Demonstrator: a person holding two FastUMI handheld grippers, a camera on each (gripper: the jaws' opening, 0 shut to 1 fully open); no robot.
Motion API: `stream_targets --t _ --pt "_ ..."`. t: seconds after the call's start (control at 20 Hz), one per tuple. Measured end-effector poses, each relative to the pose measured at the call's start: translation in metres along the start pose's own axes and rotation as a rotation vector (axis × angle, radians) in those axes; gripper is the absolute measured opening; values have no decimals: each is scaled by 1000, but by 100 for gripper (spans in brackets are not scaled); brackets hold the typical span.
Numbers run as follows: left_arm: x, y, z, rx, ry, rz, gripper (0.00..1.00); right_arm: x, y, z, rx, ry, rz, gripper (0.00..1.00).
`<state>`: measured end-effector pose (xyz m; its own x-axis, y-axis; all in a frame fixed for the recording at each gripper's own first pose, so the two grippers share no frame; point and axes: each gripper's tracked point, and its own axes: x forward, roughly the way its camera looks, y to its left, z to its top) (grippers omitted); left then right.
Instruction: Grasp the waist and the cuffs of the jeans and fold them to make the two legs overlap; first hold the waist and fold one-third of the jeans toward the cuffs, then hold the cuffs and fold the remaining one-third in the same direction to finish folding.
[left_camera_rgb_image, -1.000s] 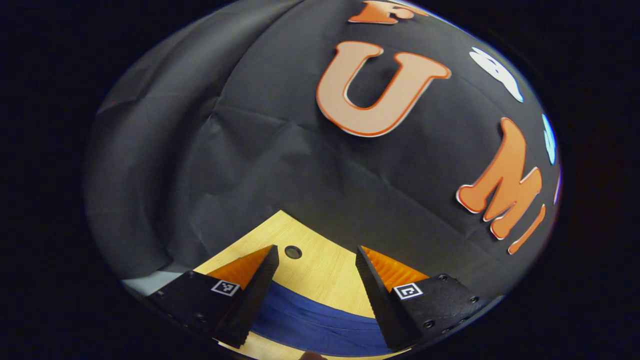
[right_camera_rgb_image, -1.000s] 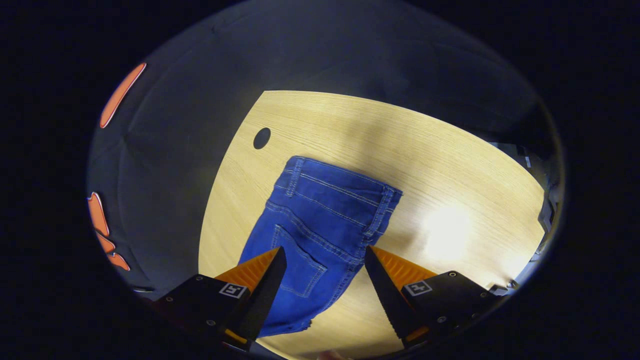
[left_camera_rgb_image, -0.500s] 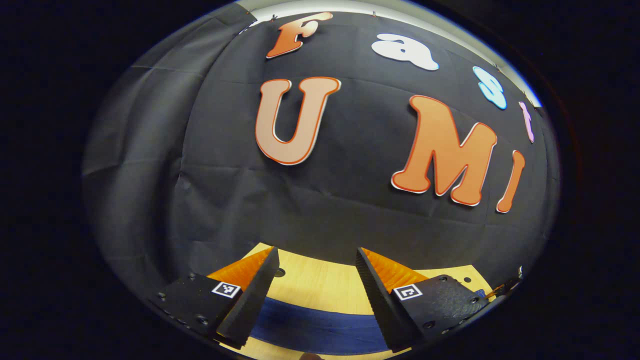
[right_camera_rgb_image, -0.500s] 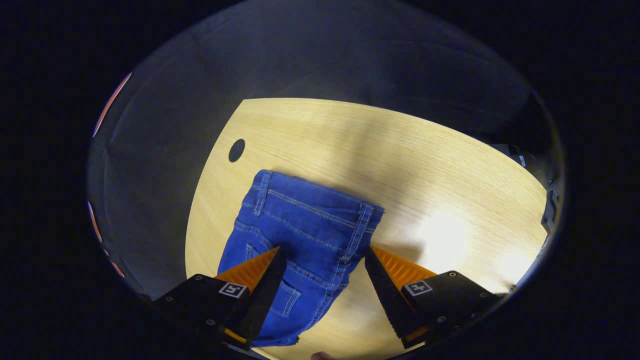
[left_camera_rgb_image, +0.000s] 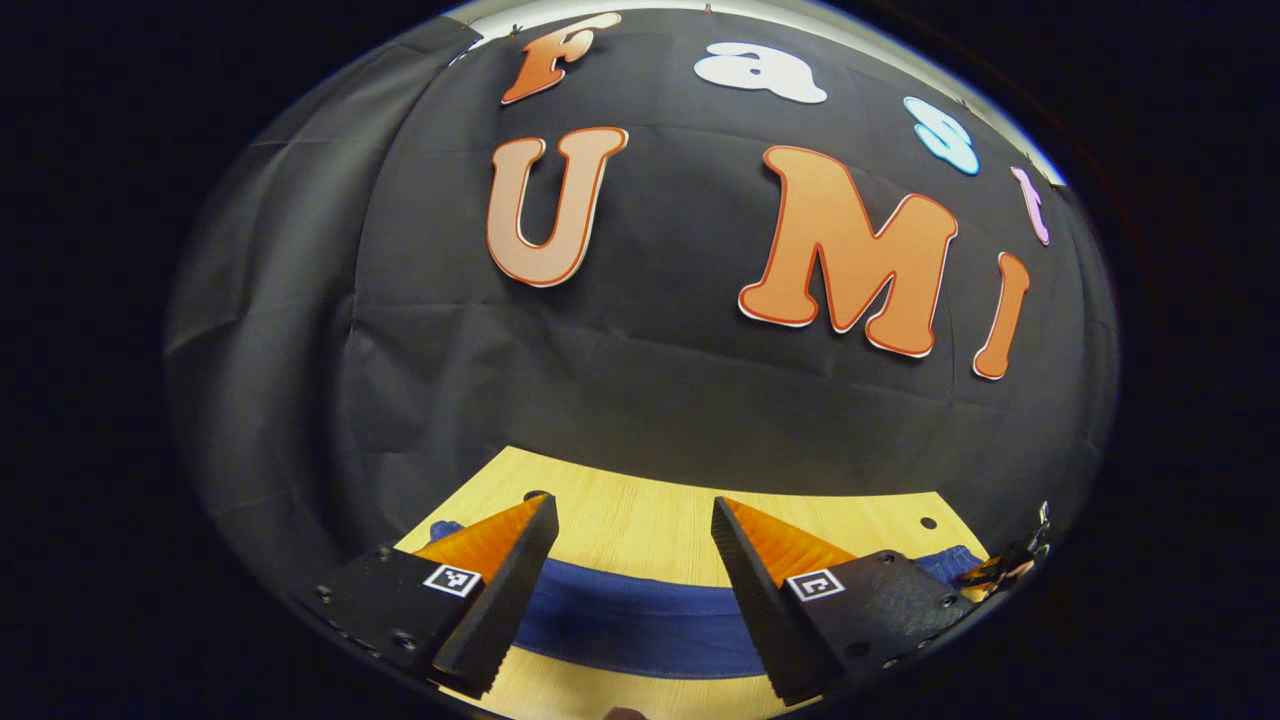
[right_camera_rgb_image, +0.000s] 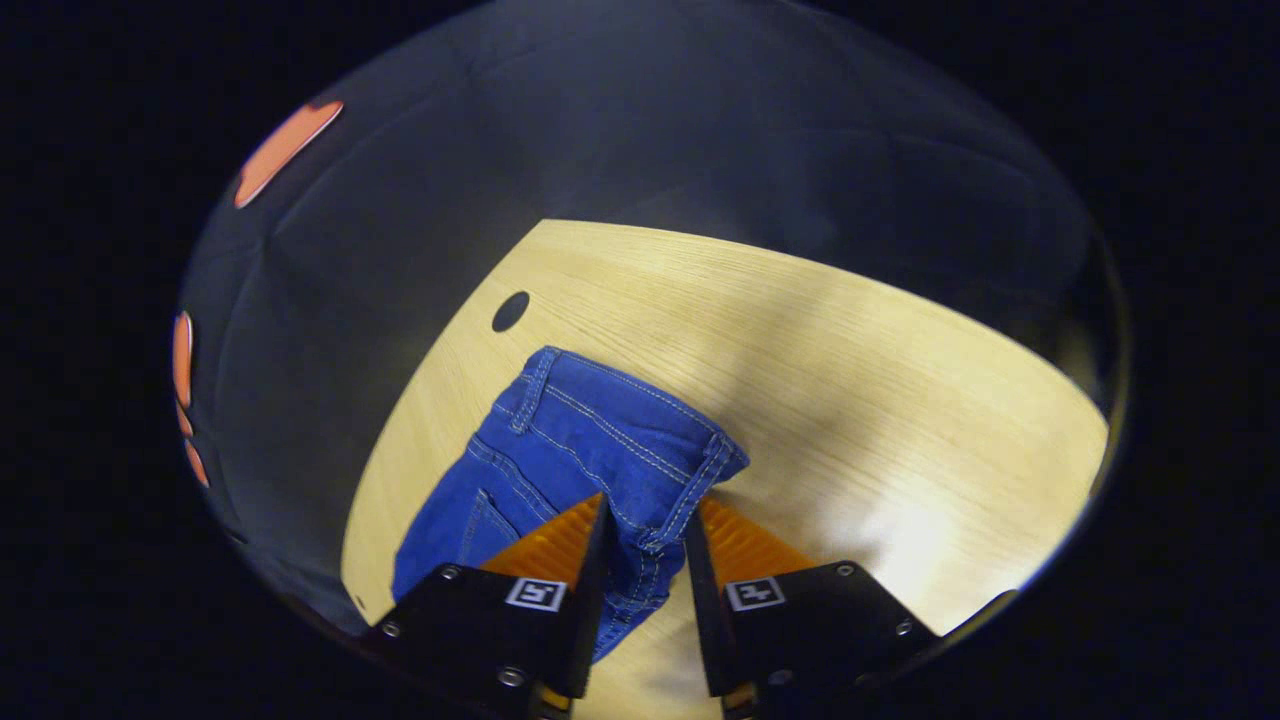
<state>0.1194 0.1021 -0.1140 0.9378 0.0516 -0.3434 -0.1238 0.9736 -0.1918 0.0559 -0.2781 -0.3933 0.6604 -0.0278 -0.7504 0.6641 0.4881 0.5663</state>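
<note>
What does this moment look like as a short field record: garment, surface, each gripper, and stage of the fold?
garment: blue jeans, flat on the table, waistband end toward the table's hole
surface: light wooden table with a round hole
right gripper: fingers nearly closed on the jeans' side edge just below the waistband corner; a firm pinch cannot be confirmed
left gripper: open, above the jeans, nothing between the fingers
stage: waist grasp being set; whether the legs already overlap cannot be told
</note>
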Motion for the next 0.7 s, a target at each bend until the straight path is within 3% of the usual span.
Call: stream_targets --t 0.1,0.15,0.2,0.4,0.45,0.5,0.7 --pt "-2 -5 2 34 -1 3 95 2 0 0 38 11 46 29" --pt "-5 -6 4 46 -7 5 95 -2 0 2 39 -1 40 34" --pt "-6 -9 6 52 -8 0 95 -5 6 5 43 -8 49 18" --pt "-10 -19 5 40 -11 -21 95 -25 25 13 65 -42 115 18" --pt "-12 -20 5 36 -15 -30 90 -31 31 11 39 -47 114 18" --pt "-12 -20 6 34 -19 -39 95 -38 37 12 14 -64 113 18" --pt "-9 -13 3 9 -16 -82 95 -69 56 12 -65 -128 158 17"
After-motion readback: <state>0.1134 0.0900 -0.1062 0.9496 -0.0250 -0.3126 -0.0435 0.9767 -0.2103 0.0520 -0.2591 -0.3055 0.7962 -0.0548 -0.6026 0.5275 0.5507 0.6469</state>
